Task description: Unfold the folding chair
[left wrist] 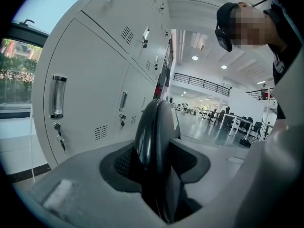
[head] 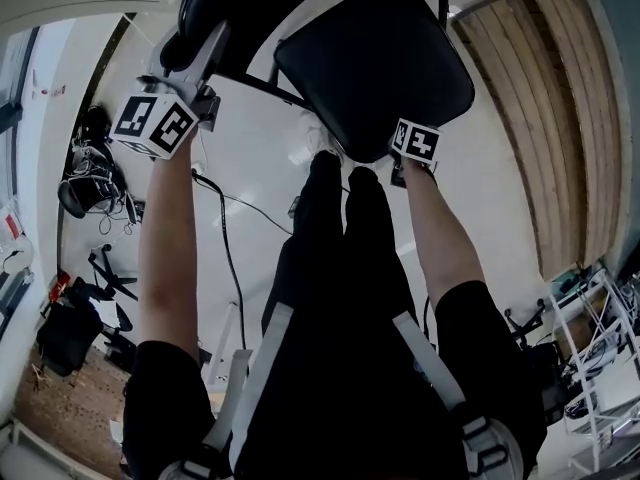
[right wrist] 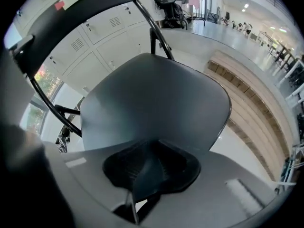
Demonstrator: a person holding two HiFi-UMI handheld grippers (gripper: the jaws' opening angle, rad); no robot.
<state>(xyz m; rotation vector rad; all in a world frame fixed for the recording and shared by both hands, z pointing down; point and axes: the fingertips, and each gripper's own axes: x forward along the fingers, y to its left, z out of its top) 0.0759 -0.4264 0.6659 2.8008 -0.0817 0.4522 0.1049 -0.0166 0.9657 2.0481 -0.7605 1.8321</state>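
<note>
Chair: the folding chair (head: 375, 63) stands on the white floor (head: 250, 258) just ahead of the person's feet, with the floor's wooden strip (head: 540, 98) off to its right.
Left hand-held gripper (head: 205, 68): reaches nearly level to the backrest (head: 200, 8). In the left gripper view its jaws (left wrist: 154, 160) are clamped on the backrest's rounded black top edge (left wrist: 154, 127), with grey lockers (left wrist: 90, 94) behind it.
Right hand-held gripper (head: 398, 160): points steeply down at the near edge of the seat (head: 375, 63). In the right gripper view the jaws (right wrist: 149, 175) are drawn in close, and the seat's thin front lip sits pinched between the pads.
Seat: the right gripper view shows its broad top face (right wrist: 152, 99) spread out ahead. The backrest band (right wrist: 71, 13) and a black frame tube (right wrist: 47, 99) rise behind it on the left.
Step in hand: by my reading, the opening itself. One grip steadies the back while the other works the seat. The seat looks well swung out from the back, but I cannot tell whether it is fully down.
Next move: probably press the seat's front edge down and away until the frame stops. Hold the backrest firm so the legs do not skate on the smooth floor.
Risk: the lip is thin and could slip out of the pads.
</note>
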